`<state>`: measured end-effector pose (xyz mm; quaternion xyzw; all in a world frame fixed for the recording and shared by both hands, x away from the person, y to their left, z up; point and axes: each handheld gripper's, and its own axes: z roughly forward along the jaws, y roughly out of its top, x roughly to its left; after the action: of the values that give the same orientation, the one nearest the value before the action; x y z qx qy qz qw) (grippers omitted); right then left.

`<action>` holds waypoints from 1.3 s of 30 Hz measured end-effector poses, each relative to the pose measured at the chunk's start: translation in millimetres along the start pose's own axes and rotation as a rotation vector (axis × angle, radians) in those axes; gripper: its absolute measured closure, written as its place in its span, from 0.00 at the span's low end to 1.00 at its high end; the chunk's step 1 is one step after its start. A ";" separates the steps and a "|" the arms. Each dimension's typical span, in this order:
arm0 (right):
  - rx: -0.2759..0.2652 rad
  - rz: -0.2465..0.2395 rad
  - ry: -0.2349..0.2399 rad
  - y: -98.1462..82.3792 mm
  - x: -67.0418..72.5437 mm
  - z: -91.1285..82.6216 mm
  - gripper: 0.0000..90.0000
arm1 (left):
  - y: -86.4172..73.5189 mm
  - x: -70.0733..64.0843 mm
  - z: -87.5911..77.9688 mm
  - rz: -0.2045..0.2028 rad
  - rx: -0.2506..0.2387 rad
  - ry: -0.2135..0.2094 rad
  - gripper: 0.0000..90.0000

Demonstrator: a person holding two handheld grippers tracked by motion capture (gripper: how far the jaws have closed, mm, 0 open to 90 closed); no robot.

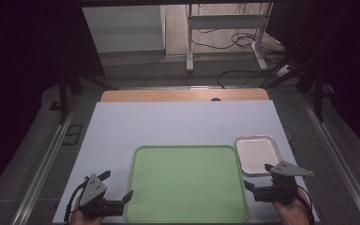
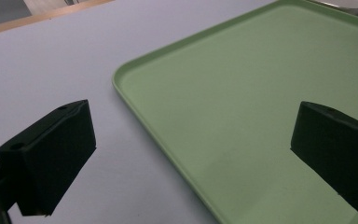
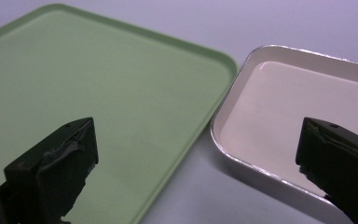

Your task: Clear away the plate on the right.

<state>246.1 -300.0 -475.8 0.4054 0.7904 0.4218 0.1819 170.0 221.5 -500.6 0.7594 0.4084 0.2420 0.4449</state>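
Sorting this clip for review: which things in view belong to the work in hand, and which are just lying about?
In hand:
- green tray, between both grippers
- metal tray, empty, beside the green one
- left gripper, jaws open
- right gripper, jaws open

Lying about:
- white table sheet
- wooden table edge
- cables on the floor beyond

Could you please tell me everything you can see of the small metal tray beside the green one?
The small metal tray is a shallow rectangular pan with rounded corners, a shiny silvery rim and a pale, matte inside that holds nothing. It lies flat on the white table top, just right of the green tray, their edges close together near the green tray's far right corner. The right gripper hovers open at its near edge, one jaw above it, not gripping it.
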 end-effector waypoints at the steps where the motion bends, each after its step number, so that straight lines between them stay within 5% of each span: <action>1: 0.000 0.000 0.000 0.0 0.0 0.0 0.00 | 0.0 0.0 0.0 0.000 0.000 0.000 0.00; 22: -0.006 -0.014 -0.035 12.9 -27.4 18.4 0.00 | 0.3 1.0 1.0 -0.004 0.008 -0.007 0.00; 39: 0.003 0.107 -0.113 19.6 -57.8 28.6 0.00 | 0.4 1.0 1.6 -0.003 0.012 -0.008 0.00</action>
<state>308.6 -324.9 -479.5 0.4706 0.7567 0.4061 0.2025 171.8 221.5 -501.0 0.7625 0.4090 0.2358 0.4425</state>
